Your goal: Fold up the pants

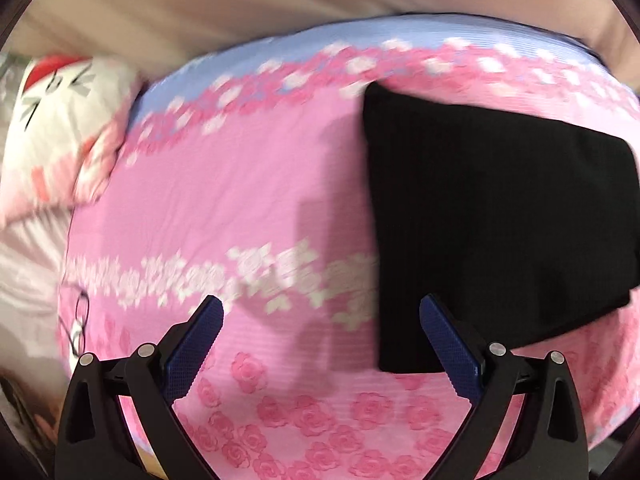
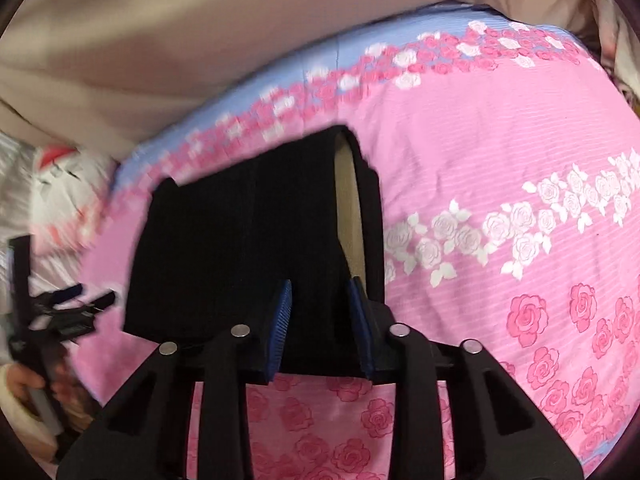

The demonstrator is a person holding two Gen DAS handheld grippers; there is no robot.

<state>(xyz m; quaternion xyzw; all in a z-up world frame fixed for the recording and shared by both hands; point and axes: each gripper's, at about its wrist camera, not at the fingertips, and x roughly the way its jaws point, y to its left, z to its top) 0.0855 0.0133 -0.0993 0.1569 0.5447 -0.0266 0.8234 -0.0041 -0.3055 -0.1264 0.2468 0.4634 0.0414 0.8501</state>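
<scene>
Black pants [image 1: 496,216] lie folded into a compact rectangle on the pink floral bedspread [image 1: 248,184]. In the left wrist view they sit to the right, and my left gripper [image 1: 320,312] is wide open and empty above the spread, its right finger near the pants' near left corner. In the right wrist view the pants [image 2: 240,240] fill the centre, with a beige lining strip showing at their right edge. My right gripper [image 2: 320,296] is partly open over the pants' near edge, with black fabric seen between its blue pads; no grip shows. The left gripper [image 2: 76,300] shows at the far left.
A white cartoon-print pillow [image 1: 60,128] lies at the left end of the bed. Glasses [image 1: 78,324] rest near the spread's left edge. A beige wall or headboard [image 1: 280,0] runs behind the bed. The bedspread has a blue band [image 2: 248,108] along its far edge.
</scene>
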